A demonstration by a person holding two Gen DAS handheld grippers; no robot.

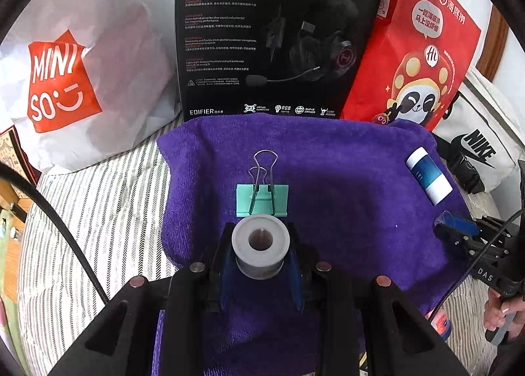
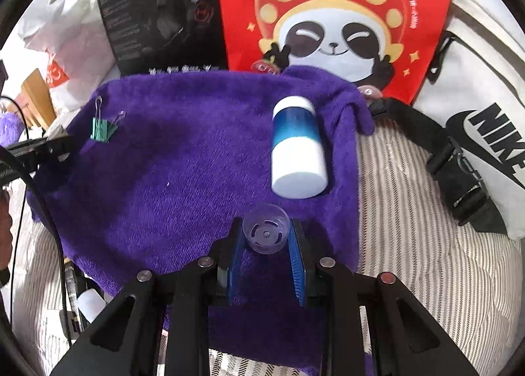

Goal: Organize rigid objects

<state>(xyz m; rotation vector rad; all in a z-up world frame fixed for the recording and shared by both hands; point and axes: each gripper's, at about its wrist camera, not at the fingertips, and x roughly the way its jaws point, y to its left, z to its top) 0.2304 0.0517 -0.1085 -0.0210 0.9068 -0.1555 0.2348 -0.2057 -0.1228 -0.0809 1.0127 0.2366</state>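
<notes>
A grey roll [image 1: 261,246] is pinched by the left gripper [image 1: 261,241] and a clear cap [image 2: 266,234] by the right gripper [image 2: 266,238], above a purple towel [image 1: 328,179].

Both wrist views close, angled down across purple towel [image 1: 328,162] — shared: towel, binder clip [image 2: 104,133], bottle [image 1: 429,175].

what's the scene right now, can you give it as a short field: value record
surface: purple towel on striped bedding
left gripper: shut on grey roll
right gripper: shut on clear cap
binder clip: green, lying on the towel just beyond the grey roll
bottle: blue and white, lying on its side on the towel
backdrop: headset box, red panda bag
</notes>
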